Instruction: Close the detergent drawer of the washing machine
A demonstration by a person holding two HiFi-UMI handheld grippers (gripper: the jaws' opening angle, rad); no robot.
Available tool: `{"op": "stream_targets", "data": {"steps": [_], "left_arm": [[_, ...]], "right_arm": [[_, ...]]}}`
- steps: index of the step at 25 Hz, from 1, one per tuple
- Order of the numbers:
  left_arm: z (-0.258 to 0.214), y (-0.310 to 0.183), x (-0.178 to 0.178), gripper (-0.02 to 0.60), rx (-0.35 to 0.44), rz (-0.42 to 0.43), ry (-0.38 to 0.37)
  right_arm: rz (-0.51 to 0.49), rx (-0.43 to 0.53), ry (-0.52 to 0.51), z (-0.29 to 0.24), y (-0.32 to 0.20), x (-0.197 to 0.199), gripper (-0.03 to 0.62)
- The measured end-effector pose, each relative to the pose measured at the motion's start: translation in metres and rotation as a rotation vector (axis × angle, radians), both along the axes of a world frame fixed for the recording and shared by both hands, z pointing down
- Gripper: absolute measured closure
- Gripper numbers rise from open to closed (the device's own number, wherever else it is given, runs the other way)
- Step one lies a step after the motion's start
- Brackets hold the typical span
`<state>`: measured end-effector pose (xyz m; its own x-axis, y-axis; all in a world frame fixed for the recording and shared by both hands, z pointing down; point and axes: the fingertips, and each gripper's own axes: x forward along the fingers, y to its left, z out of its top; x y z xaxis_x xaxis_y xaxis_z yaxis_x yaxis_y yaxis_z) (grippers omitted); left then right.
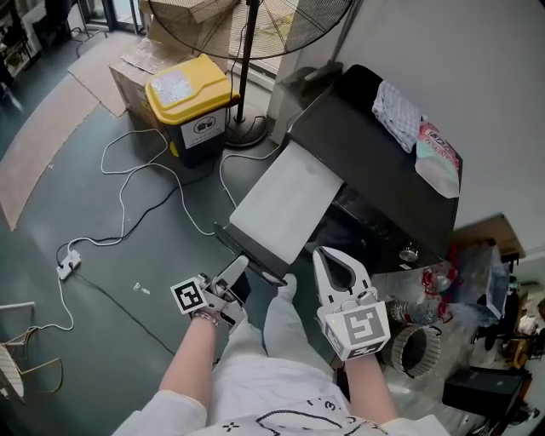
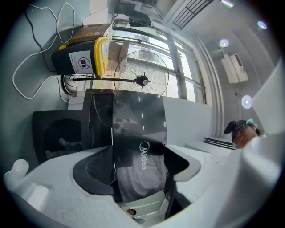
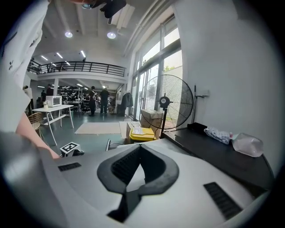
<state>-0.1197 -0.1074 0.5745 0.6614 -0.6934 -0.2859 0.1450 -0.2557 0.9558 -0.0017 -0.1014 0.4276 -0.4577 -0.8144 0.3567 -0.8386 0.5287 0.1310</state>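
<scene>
On the grey floor point(image 1: 85, 196) at the far left, a white cable point(image 1: 128, 183) is looping toward a black bin point(image 1: 189, 89), which is sitting with its yellow lid shut and is showing none of its contents. A standing fan point(image 1: 294, 21) is rising just beside it.

Next comes the washing machine point(image 1: 366, 153), a black body standing against the white wall. A flat panel point(image 1: 285, 200) is sticking out from it: pale on the face seen from the head view, dark-framed, and dark and glossy with "Midea" lettering in the left gripper view. Its long axis is running from the machine's dark opening point(image 1: 366, 228) at upper right down to lower left, and its free edge is pointing at the person. Whether this panel is the detergent drawer cannot be told.

The left gripper point(image 1: 241, 266) is reaching to that free edge with its jaws spread wide and the panel showing in the gap; whether the pads are pressing it is unclear. The right gripper point(image 1: 324, 253) is hovering near the opening with its jaw tips meeting on nothing.

On the machine's top, a patterned cloth point(image 1: 397, 111) and a pink-and-white pouch point(image 1: 438, 162) are lying side by side.
</scene>
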Motion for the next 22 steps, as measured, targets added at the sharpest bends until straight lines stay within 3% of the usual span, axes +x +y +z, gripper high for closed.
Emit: {"op": "stream_targets", "data": {"steps": [22], "left_arm": [[-0.013, -0.036, 0.022, 0.235, -0.017, -0.037, -0.056]], "right_arm": [[0.014, -0.022, -0.002, 0.002, -0.045, 0.019, 0.594]]}}
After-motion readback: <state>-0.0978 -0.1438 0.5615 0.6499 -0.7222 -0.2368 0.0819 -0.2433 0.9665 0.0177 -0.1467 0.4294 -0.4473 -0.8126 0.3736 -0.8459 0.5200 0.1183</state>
